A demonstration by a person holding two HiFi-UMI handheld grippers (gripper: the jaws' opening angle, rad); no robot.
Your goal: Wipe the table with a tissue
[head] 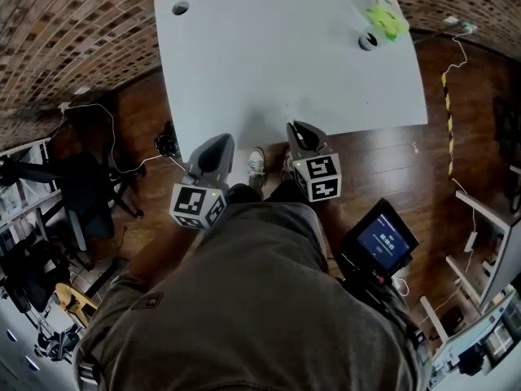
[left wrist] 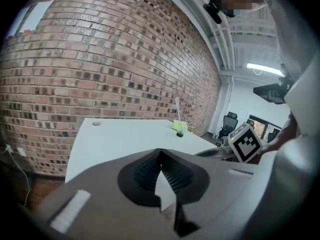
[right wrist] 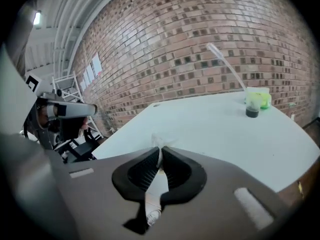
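The white table (head: 285, 55) fills the top of the head view. Both grippers hang at its near edge, above the person's lap. My right gripper (head: 295, 127) is shut on a small white tissue (right wrist: 160, 141), whose crumpled tip pokes out past the jaws in the right gripper view (right wrist: 160, 151). To its left, my left gripper (head: 225, 140) is shut with nothing seen between its jaws (left wrist: 160, 153). The tabletop (right wrist: 215, 129) lies just ahead of the tissue; the two are apart.
A green object (head: 387, 19) and a small dark cup (head: 368, 41) stand at the table's far right corner. A round hole (head: 180, 8) marks the far left corner. An office chair (head: 89, 190) stands left, a lit screen (head: 381, 241) right, and brick wall behind.
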